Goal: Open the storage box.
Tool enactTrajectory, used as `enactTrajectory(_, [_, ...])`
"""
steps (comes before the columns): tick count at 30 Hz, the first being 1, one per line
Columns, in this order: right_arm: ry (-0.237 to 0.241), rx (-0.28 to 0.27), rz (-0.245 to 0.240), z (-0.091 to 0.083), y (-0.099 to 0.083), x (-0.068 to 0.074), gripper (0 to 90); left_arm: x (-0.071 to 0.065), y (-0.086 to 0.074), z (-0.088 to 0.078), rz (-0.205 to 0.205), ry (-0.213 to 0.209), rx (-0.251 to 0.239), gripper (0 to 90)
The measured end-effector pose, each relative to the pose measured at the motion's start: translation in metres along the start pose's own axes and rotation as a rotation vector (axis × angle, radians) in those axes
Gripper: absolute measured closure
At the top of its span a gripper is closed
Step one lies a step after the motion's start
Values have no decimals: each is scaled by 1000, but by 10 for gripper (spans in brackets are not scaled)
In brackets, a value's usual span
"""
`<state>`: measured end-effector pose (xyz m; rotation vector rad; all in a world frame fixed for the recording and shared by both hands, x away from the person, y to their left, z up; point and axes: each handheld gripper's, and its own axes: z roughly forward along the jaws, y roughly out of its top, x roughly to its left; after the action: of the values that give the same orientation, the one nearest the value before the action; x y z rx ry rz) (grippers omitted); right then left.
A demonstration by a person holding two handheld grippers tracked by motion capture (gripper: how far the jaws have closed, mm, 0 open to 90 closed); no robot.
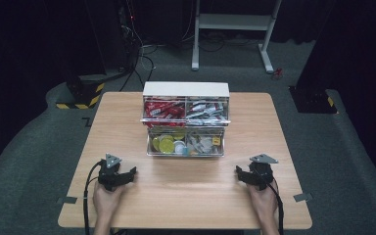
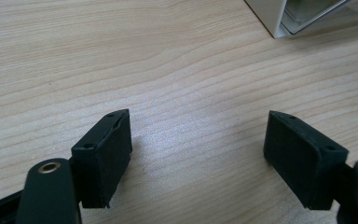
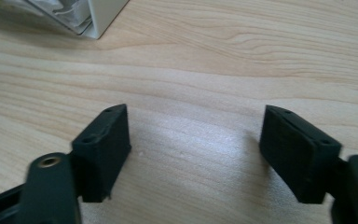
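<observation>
Nearest: left gripper (image 1: 129, 172) and right gripper (image 1: 240, 171) rest low on wooden table (image 1: 127, 122), jaws of both spread wide, nothing between.

Mid-table, well apart from both: clear 2-tier organizer (image 1: 185, 120), white top.

Lower bins: round yellow capsules (image 1: 166, 143), pale packets (image 1: 203, 143).

Upper bins: red sachets (image 1: 162, 108), silver sachets (image 1: 204, 109).

Risk, judged: light plastic box may slide or tip if bin pushed; glossy sachets may slip from flat matte pads.
</observation>
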<state>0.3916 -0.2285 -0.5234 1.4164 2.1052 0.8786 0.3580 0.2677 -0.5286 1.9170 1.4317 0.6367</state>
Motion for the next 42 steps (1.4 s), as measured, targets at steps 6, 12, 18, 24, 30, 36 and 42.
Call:
enactTrajectory(6, [-4,9,9,0,0,-1,188,0,0,0,0,0,-1,238])
enactTrajectory(12, [-11,8,13,0,-1,0,188,0,0,0,-5,0,-4,239])
enactTrajectory(18, [-8,7,6,-2,-2,2,193,0,0,0,-10,-1,-6,240])
enactTrajectory(24, [-2,-4,-1,-6,-5,3,305,0,0,0,-9,-2,-6,240])
enactTrajectory(30, [21,-12,-4,-9,-7,3,371,0,0,0,-12,-3,-6,240])
enactTrajectory(36, [51,-47,6,-13,-8,1,417,0,0,0,-12,-3,-6,240])
enactTrajectory(42, [75,-87,17,-16,-8,2,452,0,0,0,-8,-3,-6,240])
